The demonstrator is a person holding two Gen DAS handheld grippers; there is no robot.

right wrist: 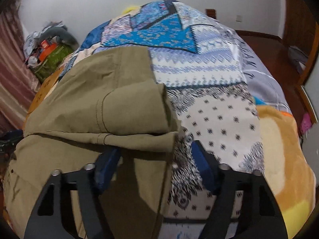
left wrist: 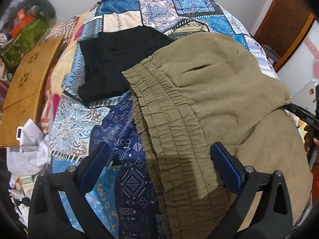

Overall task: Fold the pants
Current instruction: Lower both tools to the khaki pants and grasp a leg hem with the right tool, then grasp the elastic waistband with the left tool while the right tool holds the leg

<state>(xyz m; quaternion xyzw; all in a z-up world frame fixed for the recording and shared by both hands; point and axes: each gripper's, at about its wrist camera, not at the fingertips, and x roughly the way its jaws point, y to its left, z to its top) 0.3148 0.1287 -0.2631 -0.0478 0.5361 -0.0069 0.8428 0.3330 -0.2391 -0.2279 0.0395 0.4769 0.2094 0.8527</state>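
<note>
Khaki pants with a gathered elastic waistband lie on a patchwork bedspread. My left gripper is open just above them, its blue pads astride the waistband's edge; the left pad is over the bedspread and the right pad over the cloth. In the right wrist view the khaki pants lie folded over themselves, with a hem edge at the right. My right gripper is open, with that cloth edge between its pads. Its left pad is partly tucked under the fold.
Black folded pants lie beyond the khaki pair. A wooden board and a white crumpled sheet sit at the bed's left. An orange blanket covers the bed's right side, and a clutter pile stands by the wall.
</note>
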